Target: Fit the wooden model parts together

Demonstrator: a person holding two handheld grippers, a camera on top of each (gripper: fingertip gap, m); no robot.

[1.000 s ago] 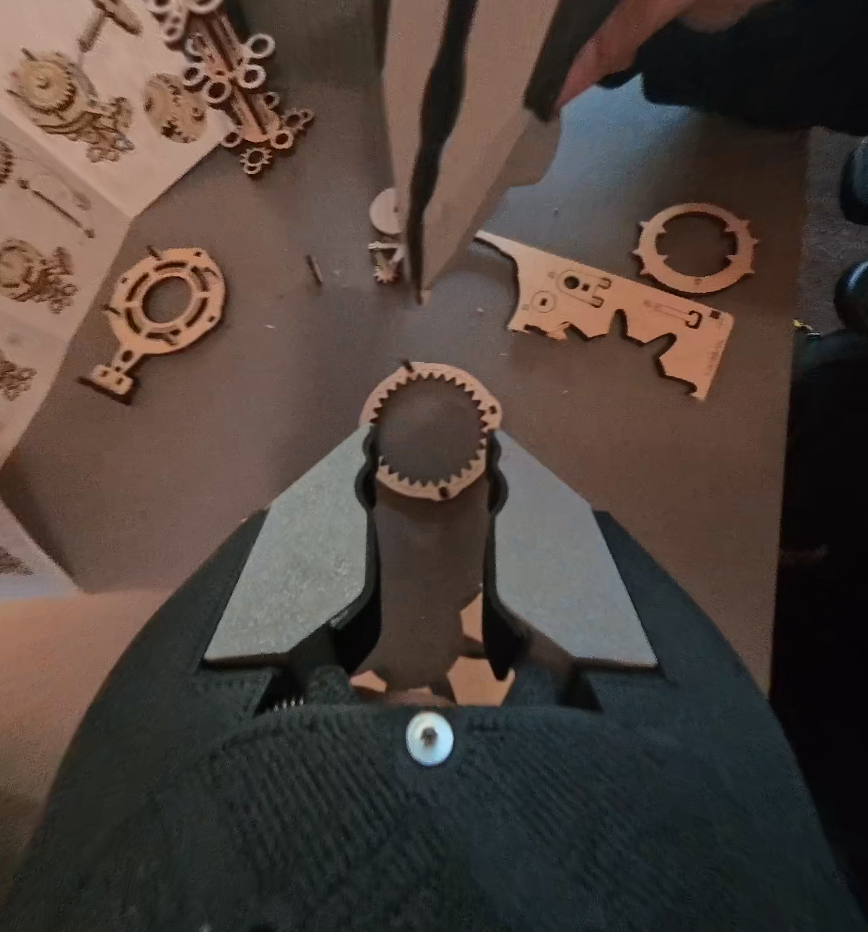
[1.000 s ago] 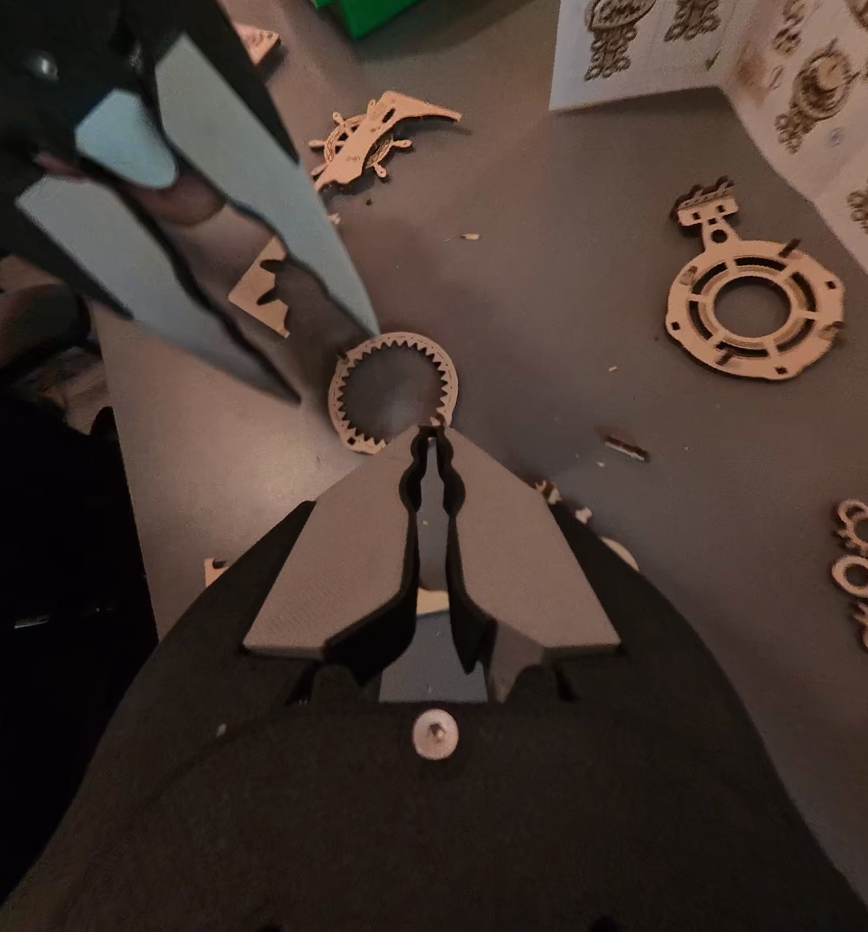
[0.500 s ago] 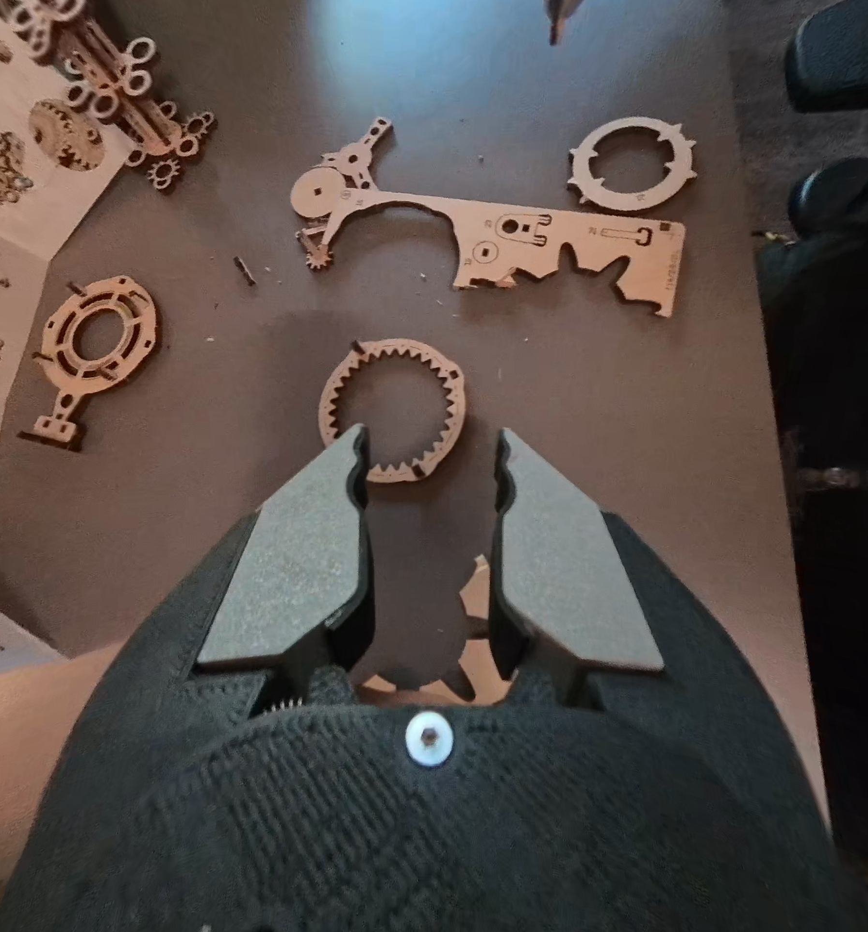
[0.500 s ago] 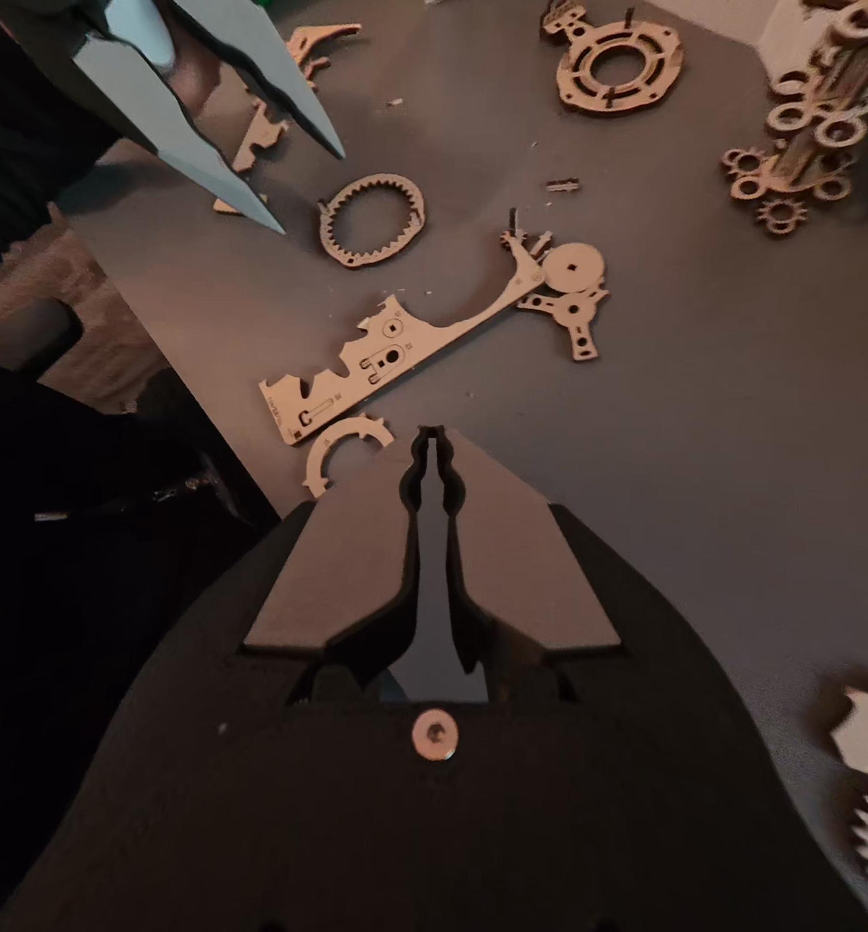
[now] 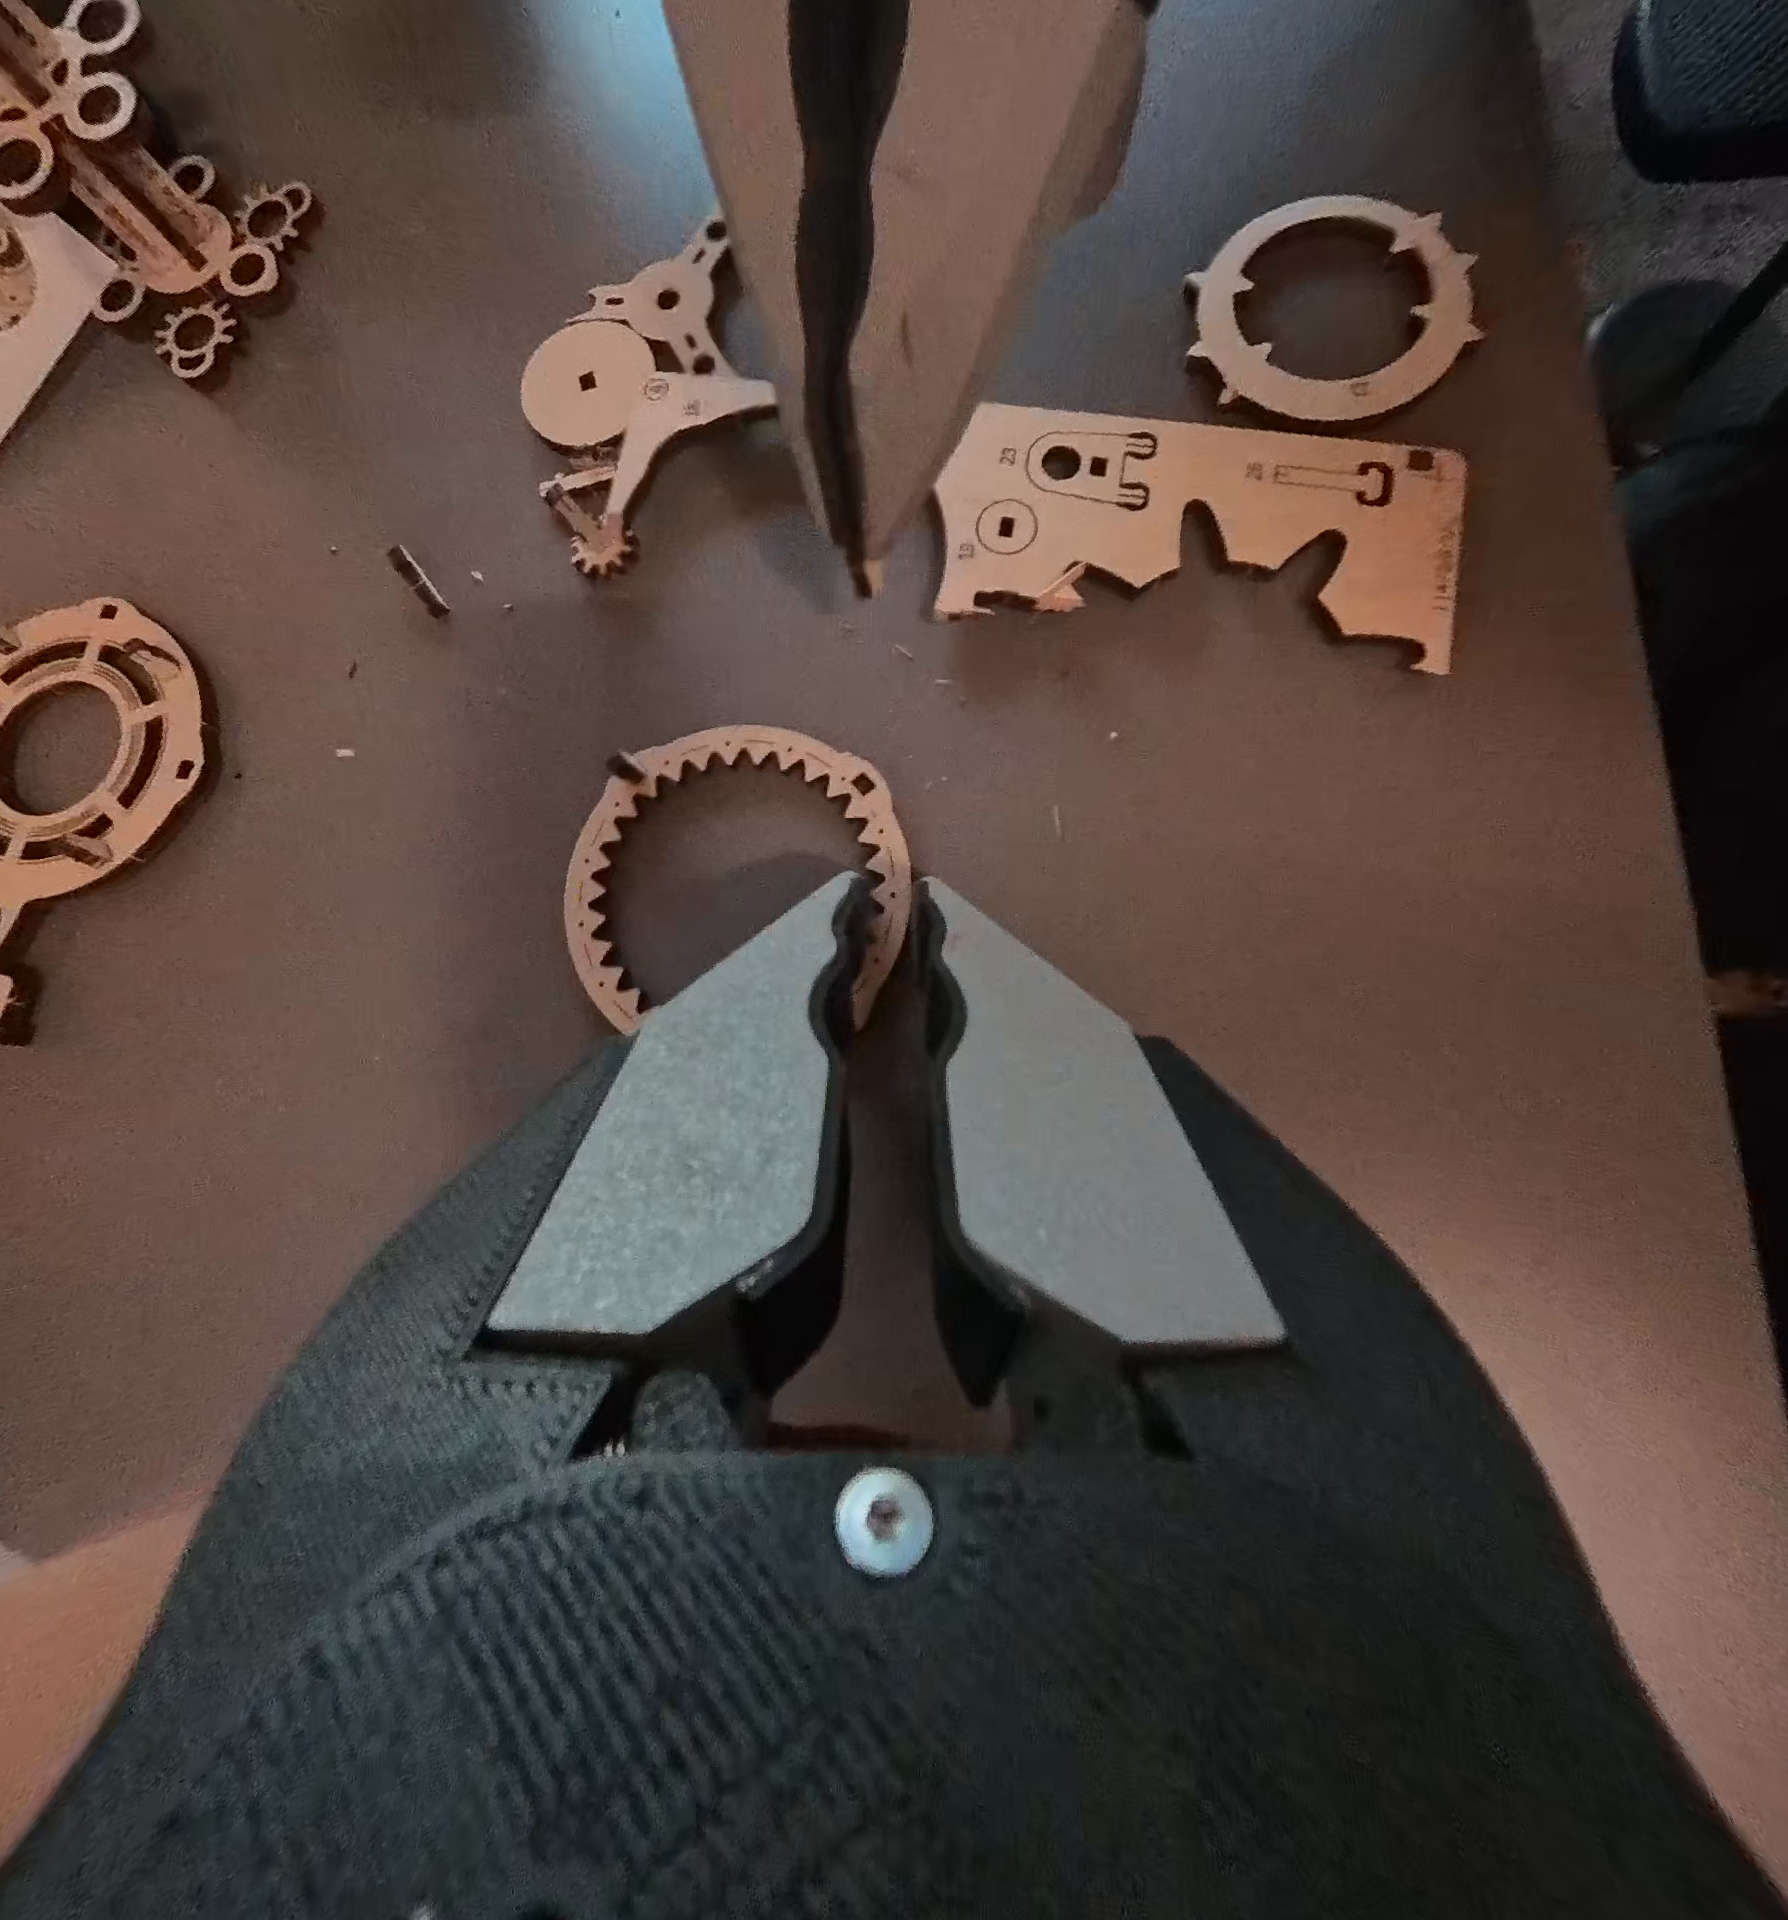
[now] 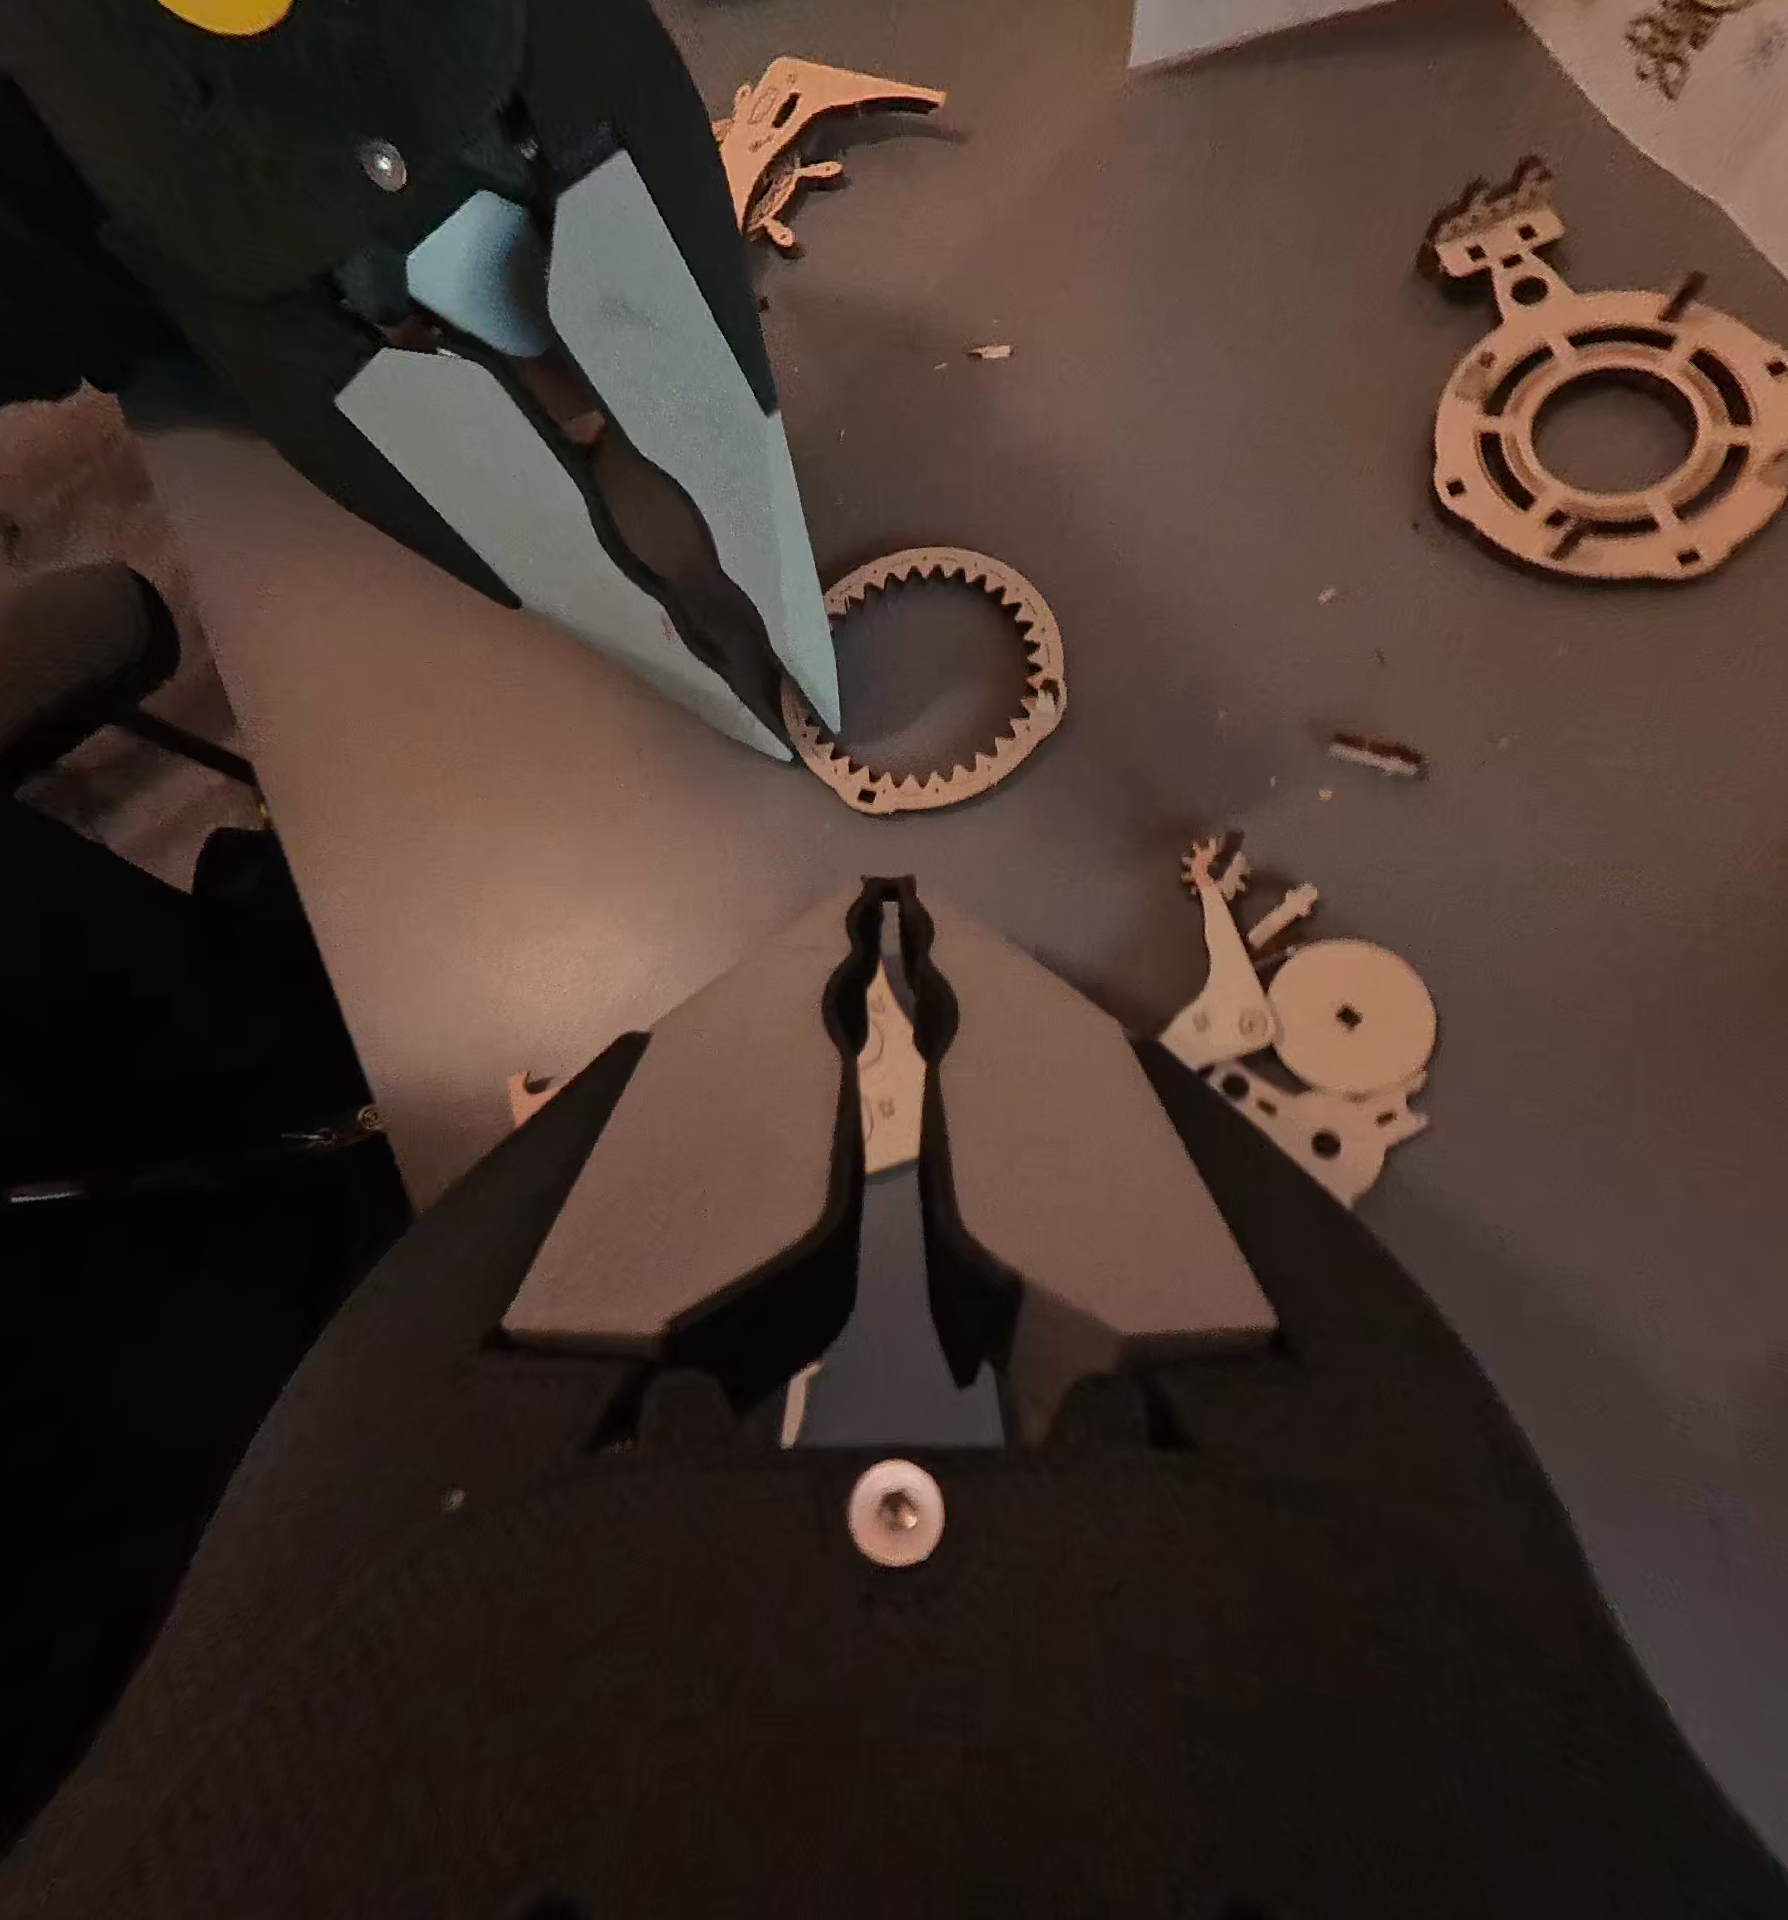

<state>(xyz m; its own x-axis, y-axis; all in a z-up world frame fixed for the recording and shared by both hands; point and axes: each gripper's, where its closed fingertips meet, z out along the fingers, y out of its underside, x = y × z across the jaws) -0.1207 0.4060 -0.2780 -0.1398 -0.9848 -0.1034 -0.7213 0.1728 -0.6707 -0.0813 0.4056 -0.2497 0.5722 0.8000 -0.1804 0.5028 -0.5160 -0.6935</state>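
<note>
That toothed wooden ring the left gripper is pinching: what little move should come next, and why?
Probably a gentle lift. The left gripper has its fingers closed across the rim of the inner-toothed ring, one tip inside and one outside, while the ring seems to lie flat on the table. The right gripper waits shut and empty nearby, so raising the ring clear looks sensible.

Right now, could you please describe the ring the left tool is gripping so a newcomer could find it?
On the grey table, look just ahead of the left tool, whose tips pinch its rim. It is the toothed ring, lying flat. Unlike the spiked ring farther off, its teeth point inward.
</note>
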